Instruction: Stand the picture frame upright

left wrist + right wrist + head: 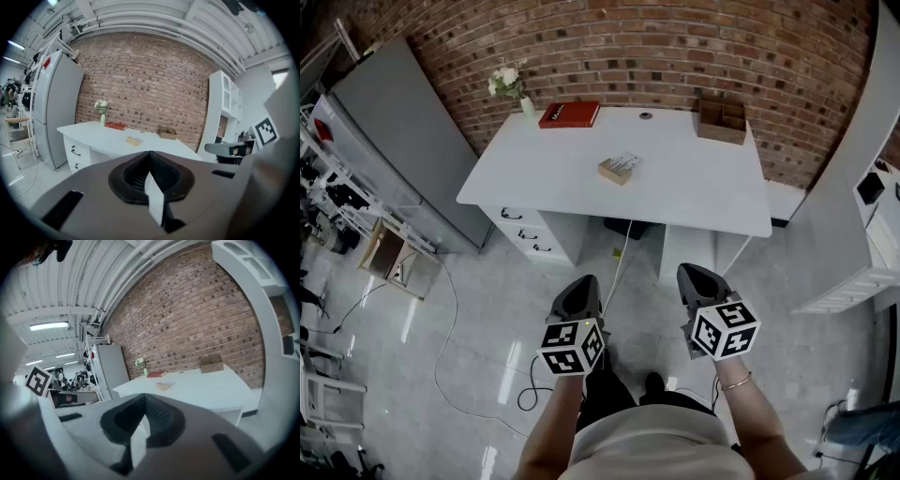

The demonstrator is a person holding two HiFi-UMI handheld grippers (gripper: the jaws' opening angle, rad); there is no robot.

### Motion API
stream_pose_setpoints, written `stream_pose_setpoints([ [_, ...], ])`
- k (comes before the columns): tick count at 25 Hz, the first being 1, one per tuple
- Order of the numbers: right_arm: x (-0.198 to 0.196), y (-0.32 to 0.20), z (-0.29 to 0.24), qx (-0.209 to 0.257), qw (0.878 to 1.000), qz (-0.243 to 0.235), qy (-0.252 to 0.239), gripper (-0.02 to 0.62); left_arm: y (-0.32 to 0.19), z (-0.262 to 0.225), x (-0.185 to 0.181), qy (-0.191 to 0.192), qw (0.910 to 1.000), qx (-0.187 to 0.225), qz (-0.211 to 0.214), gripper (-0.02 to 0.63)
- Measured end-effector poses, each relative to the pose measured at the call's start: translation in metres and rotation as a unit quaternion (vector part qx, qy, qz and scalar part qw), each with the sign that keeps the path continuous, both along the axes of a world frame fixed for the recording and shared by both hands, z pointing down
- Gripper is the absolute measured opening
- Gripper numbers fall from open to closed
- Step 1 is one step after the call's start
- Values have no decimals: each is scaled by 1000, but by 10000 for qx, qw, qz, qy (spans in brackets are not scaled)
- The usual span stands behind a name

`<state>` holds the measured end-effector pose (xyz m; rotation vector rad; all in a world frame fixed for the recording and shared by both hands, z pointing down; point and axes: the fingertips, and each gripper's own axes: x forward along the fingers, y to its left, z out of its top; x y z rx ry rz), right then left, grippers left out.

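The picture frame (620, 168), small with a wooden edge, lies flat near the middle of the white desk (703, 192). It also shows in the left gripper view, picture frame (133, 140), and in the right gripper view, picture frame (163, 386). My left gripper (584, 285) and right gripper (695, 273) hang side by side over the floor, well short of the desk's front edge. Both are shut with nothing between the jaws, as the left gripper (150, 155) and the right gripper (144, 398) show in their own views.
On the desk's back edge stand a vase of flowers (512, 87), a red book (569, 114) and a wooden box (721, 120). A grey cabinet (398, 131) is at the left, white shelving (862, 239) at the right. A cable (448, 352) trails over the floor.
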<state>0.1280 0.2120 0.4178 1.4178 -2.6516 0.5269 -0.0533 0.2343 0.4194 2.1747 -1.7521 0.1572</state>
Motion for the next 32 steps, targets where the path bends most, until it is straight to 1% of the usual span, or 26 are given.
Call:
stream_pose_setpoints([
  [3,14,10,-4,162,9997,-119,104,2,10,-3,18,-99,9999,52,-46,-8],
  [5,21,15,-6,165,9996,-203,54,2,16,-5,28,-122,9999,46,-102,-8],
  [7,27,16,-8,98,9994,-241,-208,2,20,-7,32,-132,9997,37,-181,-8],
  [10,29,10,-12,12,9976,-193,-667,3,22,-11,28,-218,9993,75,-309,-7],
  [14,32,-1,-13,-214,9912,-140,-1301,15,17,-10,22,-335,9984,110,-433,-6],
  [16,33,-9,-12,-323,9882,-105,-1490,21,11,-10,21,-363,9983,131,-440,-5],
  [18,32,-16,-12,-386,9867,-100,-1575,40,3,-10,20,-364,9983,148,-427,17],
  [22,28,-28,-12,-391,9884,-147,-1457,88,-15,-7,19,-340,9986,128,-386,33],
  [26,21,-45,-9,-371,9904,-169,-1321,97,-37,0,16,-339,9989,106,-303,49],
  [29,12,-59,-5,-214,9958,-189,-865,97,-56,8,13,-299,9993,61,-219,51],
  [32,0,-78,-2,-64,9993,-108,-361,97,-78,14,4,-245,9996,15,-164,57],
])
